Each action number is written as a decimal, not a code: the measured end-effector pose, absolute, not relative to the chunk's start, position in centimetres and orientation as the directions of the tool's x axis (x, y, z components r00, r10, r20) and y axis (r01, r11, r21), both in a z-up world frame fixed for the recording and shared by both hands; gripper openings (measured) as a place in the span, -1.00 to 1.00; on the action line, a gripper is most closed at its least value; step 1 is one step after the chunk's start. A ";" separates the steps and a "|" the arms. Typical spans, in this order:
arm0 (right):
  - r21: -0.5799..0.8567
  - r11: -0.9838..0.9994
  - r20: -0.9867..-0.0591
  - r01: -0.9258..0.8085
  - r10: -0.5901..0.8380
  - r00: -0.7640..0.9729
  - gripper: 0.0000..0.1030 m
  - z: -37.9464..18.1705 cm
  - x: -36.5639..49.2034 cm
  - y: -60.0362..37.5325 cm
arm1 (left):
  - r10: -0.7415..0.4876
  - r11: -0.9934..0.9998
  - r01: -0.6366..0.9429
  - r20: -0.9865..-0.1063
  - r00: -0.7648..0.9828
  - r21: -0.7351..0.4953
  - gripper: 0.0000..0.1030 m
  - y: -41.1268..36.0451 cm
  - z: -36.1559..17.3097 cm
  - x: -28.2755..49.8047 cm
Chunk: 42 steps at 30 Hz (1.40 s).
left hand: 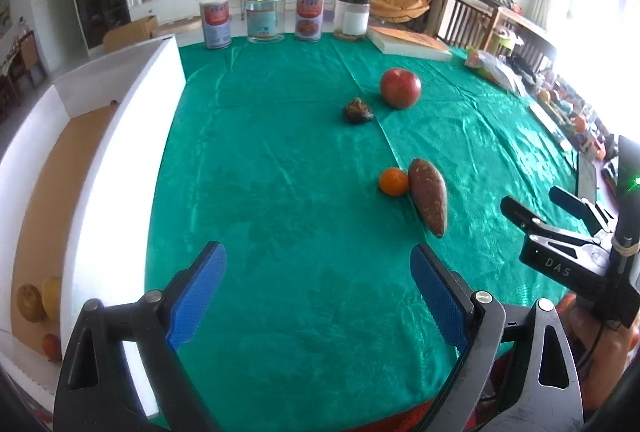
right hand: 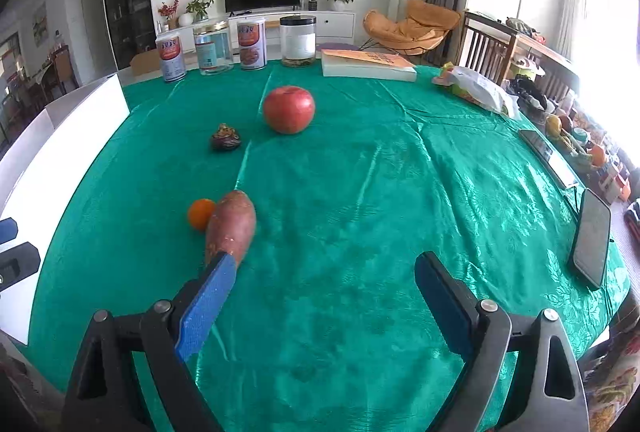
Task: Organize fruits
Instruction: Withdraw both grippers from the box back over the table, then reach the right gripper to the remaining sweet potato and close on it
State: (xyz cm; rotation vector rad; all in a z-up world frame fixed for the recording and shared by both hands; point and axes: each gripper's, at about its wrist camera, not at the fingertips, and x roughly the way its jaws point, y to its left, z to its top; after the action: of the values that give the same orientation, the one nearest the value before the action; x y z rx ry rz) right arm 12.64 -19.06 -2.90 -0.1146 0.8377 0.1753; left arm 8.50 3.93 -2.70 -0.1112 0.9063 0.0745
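Note:
On the green tablecloth lie a red apple [left hand: 400, 87] [right hand: 288, 109], a dark wrinkled fruit [left hand: 357, 110] [right hand: 225, 138], a small orange [left hand: 394, 181] [right hand: 201, 213] and a sweet potato [left hand: 428, 196] [right hand: 232, 228] touching the orange. A white box [left hand: 120, 135] [right hand: 68, 135] at the left holds several fruits [left hand: 40, 302]. My left gripper [left hand: 318, 296] is open and empty near the front edge. My right gripper [right hand: 324, 300] is open and empty, its left fingertip just in front of the sweet potato; it also shows in the left wrist view [left hand: 560, 216].
Several jars and cans [left hand: 264, 16] [right hand: 216, 47] stand along the far edge, with a book [left hand: 408, 43] [right hand: 366, 65] beside them. A plastic bag [right hand: 476, 89], a phone [right hand: 592, 244] and clutter line the right edge.

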 end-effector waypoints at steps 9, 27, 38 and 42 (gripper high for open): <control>-0.016 0.986 -0.744 -0.164 0.098 0.661 0.76 -6.1 13.0 -19.9 | 0.066 0.996 -0.091 -0.770 0.635 0.010 0.83 2.2 -7.2 11.0; 0.050 0.995 -0.775 -0.084 0.091 0.625 0.77 -9.8 14.0 -22.5 | 0.074 0.991 -0.135 -0.800 0.595 -0.009 0.90 3.5 -12.6 12.9; 0.348 0.893 -0.792 -0.284 0.443 0.421 0.39 -6.1 18.3 -16.8 | 0.066 0.992 -0.125 -0.803 0.592 -0.011 0.94 3.5 -12.7 13.2; 0.277 0.901 -0.869 -0.333 0.383 0.313 0.33 -7.1 20.8 -12.6 | 0.066 0.992 -0.126 -0.803 0.592 -0.011 0.94 3.5 -12.7 13.2</control>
State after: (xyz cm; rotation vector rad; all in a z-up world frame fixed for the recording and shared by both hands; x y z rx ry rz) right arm 20.78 -12.64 -7.11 0.0486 1.1602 0.4726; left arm 13.18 3.47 -12.68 -0.0688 0.9309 0.1116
